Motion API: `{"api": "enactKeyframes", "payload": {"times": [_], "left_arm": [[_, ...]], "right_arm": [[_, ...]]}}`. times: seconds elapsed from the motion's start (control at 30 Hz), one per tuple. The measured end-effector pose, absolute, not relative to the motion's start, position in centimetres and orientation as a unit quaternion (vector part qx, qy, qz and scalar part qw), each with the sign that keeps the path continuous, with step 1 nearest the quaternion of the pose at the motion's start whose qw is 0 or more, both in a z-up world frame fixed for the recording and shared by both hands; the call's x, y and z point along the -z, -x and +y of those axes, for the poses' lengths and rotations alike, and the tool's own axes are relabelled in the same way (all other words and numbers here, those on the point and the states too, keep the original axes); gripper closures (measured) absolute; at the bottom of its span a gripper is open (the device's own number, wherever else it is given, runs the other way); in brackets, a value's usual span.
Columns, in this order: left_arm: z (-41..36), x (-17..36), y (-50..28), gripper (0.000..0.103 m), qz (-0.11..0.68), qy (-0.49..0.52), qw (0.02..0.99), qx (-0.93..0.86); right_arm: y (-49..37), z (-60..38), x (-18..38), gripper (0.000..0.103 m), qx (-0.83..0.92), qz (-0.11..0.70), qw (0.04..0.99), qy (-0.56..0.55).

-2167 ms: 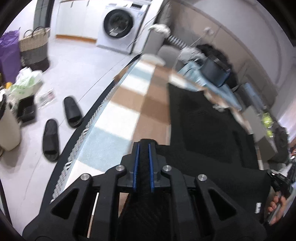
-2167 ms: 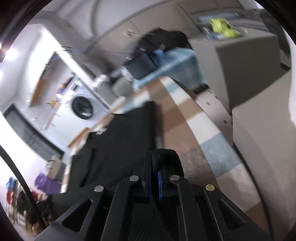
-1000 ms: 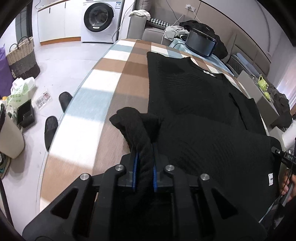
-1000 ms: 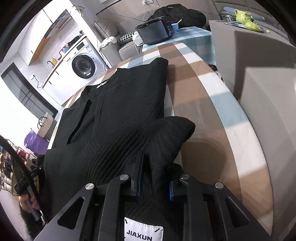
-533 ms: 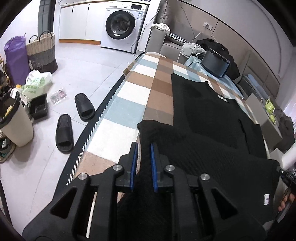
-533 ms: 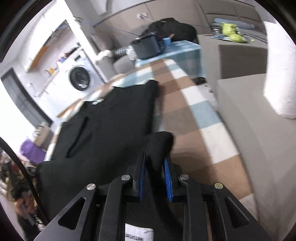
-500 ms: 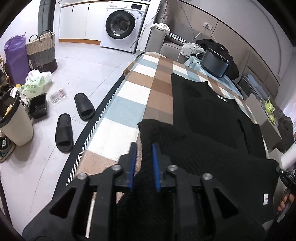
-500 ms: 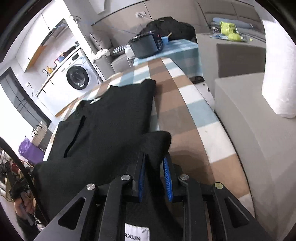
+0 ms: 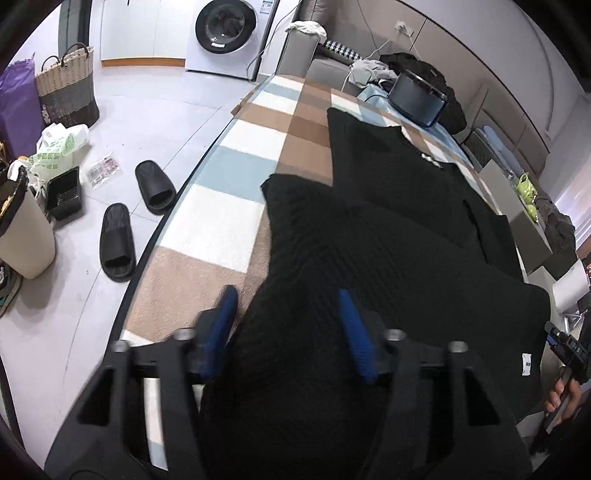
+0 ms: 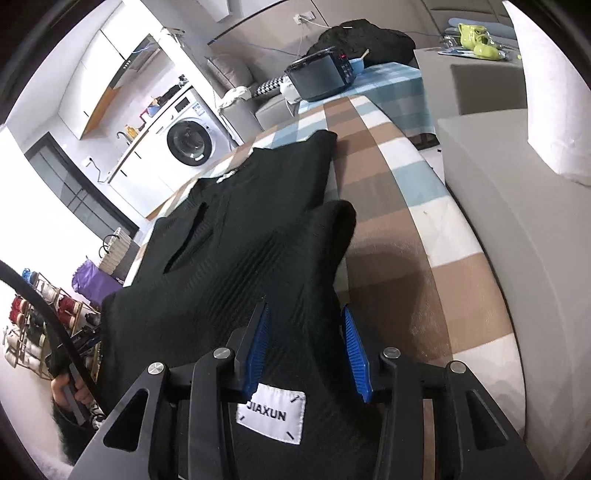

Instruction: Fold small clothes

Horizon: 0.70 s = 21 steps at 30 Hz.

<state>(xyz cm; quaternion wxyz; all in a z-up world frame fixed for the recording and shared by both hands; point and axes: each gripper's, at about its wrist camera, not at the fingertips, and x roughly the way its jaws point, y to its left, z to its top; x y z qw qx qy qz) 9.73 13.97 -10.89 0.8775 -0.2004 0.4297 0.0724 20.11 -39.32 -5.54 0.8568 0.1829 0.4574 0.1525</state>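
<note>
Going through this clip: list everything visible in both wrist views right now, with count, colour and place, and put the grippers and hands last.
black knit garment: one, black, spread on the table, near end folded over, white JIAXUN label
checked tablecloth: one, brown, white and blue, under the garment
washing machine: one, white, far wall
slippers: two, black, on the floor left of the table
woven basket: one, beige and grey, on the floor
purple bag: one, beside the basket
cooker: one, black, beyond the table's far end
shoe rack: one, with red and white shoes, left edge of the right wrist view
left gripper: blue pads, open over the garment's near end
right gripper: blue pads, open over the garment's near end
</note>
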Motion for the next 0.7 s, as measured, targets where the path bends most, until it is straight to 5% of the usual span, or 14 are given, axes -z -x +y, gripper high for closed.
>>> {"api": "enactKeyframes", "payload": {"times": [0.07, 0.13, 0.23, 0.3, 0.7], "left_arm": [[13.9, 10.9, -10.1, 0.089, 0.427, 0.2, 0.879, -0.074], [14.1, 10.7, -10.1, 0.096, 0.416, 0.206, 0.883, -0.073], [14.4, 10.0, -9.9, 0.097, 0.4, 0.209, 0.89, -0.073], [14.5, 9.4, -9.8, 0.098, 0.39, 0.208, 0.894, -0.074], [15.3, 3.7, -13.5, 0.098, 0.314, 0.192, 0.927, -0.076]], "right_arm": [[-20.2, -39.2, 5.7, 0.062, -0.152, 0.459, 0.857, -0.179], [-20.0, -38.9, 5.7, 0.063, -0.155, 0.458, 0.858, -0.171], [-19.9, -38.0, 5.6, 0.074, -0.158, 0.457, 0.864, -0.139], [-20.0, -37.5, 5.6, 0.098, -0.153, 0.453, 0.871, -0.114], [-22.0, -38.6, -1.6, 0.099, -0.149, 0.318, 0.925, -0.144]]}}
